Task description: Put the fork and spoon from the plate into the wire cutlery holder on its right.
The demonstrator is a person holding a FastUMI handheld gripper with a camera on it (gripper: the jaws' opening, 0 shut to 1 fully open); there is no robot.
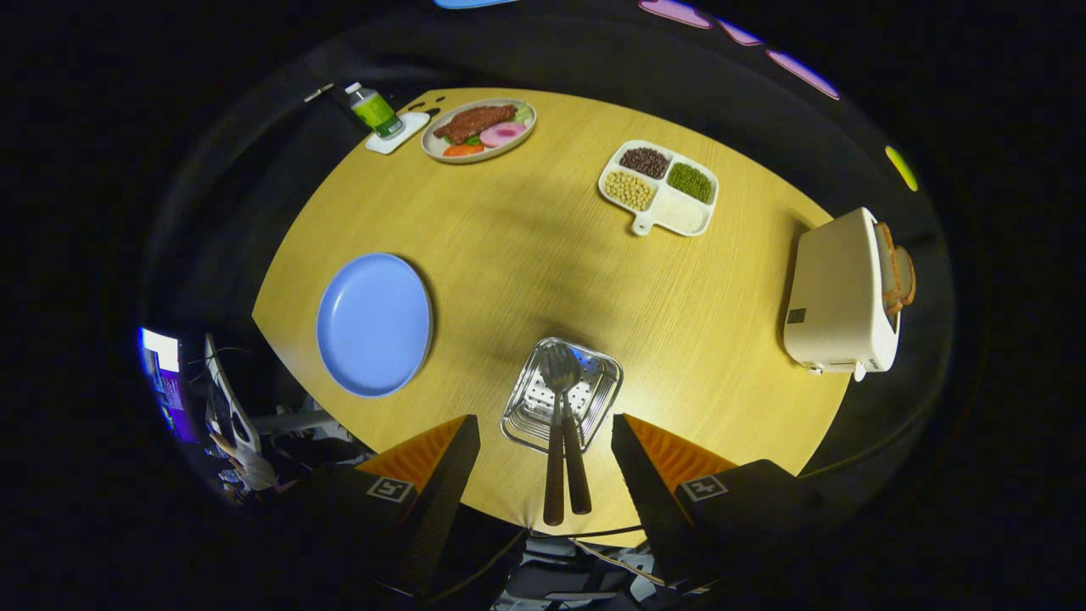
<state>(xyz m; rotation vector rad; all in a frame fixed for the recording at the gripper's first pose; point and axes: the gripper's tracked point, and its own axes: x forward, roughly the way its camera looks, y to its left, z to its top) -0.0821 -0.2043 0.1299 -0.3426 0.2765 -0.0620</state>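
The wire cutlery holder (594,399) stands on the wooden table (526,238), just ahead of and between my fingers. Two brown-handled utensils stand in it, heads down, with their handles (564,475) leaning back towards me. A spoon bowl (562,369) shows at the holder's bottom; the other head is hidden behind it. The blue plate (373,324) lies to the holder's left. My gripper (543,420) is open, hanging above the holder, with its fingertips (465,428) on either side of the handles and apart from them.
A white toaster (840,297) with bread in it sits at the right edge. Beyond the holder are a divided dish of beans (659,187), a plate of food (479,129) and a green bottle (373,110). A person's hand (246,450) shows beside the table, lower left.
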